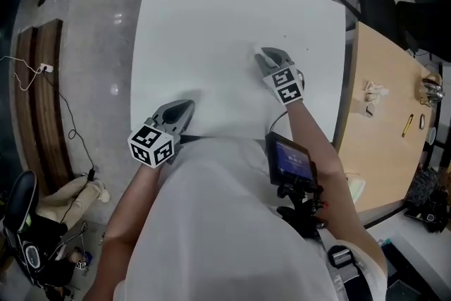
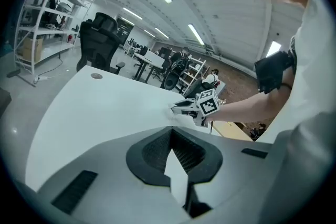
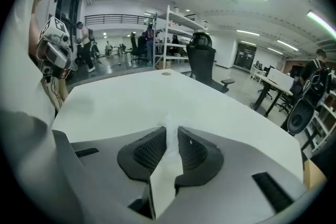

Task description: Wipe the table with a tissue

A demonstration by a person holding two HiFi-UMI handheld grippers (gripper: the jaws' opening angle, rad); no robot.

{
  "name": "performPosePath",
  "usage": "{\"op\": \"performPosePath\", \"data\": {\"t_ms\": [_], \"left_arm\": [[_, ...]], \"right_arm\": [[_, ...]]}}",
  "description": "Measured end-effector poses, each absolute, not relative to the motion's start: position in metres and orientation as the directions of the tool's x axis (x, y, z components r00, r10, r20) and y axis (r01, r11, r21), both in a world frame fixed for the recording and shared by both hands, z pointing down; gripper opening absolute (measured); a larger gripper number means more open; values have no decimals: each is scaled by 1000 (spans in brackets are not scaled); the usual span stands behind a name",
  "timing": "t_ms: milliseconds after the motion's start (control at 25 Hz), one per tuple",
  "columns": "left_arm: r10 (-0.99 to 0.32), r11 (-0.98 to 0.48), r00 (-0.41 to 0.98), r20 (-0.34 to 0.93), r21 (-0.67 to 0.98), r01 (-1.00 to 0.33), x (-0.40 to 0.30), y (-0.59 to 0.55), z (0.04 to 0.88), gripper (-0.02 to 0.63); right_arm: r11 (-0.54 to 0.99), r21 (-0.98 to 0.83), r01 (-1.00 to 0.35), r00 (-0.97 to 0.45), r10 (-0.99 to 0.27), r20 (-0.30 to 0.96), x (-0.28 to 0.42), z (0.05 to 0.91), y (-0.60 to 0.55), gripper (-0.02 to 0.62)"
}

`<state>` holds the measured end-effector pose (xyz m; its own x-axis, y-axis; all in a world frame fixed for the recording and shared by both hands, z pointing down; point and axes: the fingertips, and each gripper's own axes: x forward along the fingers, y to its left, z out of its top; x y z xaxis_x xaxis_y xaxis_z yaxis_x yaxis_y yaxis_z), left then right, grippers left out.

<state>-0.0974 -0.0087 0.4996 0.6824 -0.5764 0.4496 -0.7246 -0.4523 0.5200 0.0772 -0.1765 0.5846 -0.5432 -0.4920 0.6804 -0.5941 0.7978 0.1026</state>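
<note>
two fingers (image 3: 149, 152) of the right gripper (image 1: 263, 53) pinch a tissue (image 3: 165, 181) (mostly hidden); left gripper (image 2: 171, 131) closed.

Table (image 1: 211, 32) near edge is hidden by person's torso (image 1: 232, 222). Tissue (image 3: 170, 124) is mostly covered btwn right gripper (image 3: 171, 139) jaws. Items (image 1: 375, 90) on wooden desk (image 1: 384, 144) too small to ID.

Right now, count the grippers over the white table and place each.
2. The left gripper is near the white table's near edge, fingers together, empty. The right gripper is farther in, fingers shut on a tissue.
</note>
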Motion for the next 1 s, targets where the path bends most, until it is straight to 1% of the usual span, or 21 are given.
{"op": "performPosePath", "data": {"t_ms": [600, 1000], "left_arm": [[-450, -581, 773, 448, 511, -634, -20, -25, 499, 8], [-410, -610, 788, 460, 503, -612, 25, -25, 493, 8]], "right_arm": [[609, 122, -784, -370, -617, 695, 217, 588, -156, 61], [488, 132, -863, -249, -639, 728, 307, 603, -179, 61]]}}
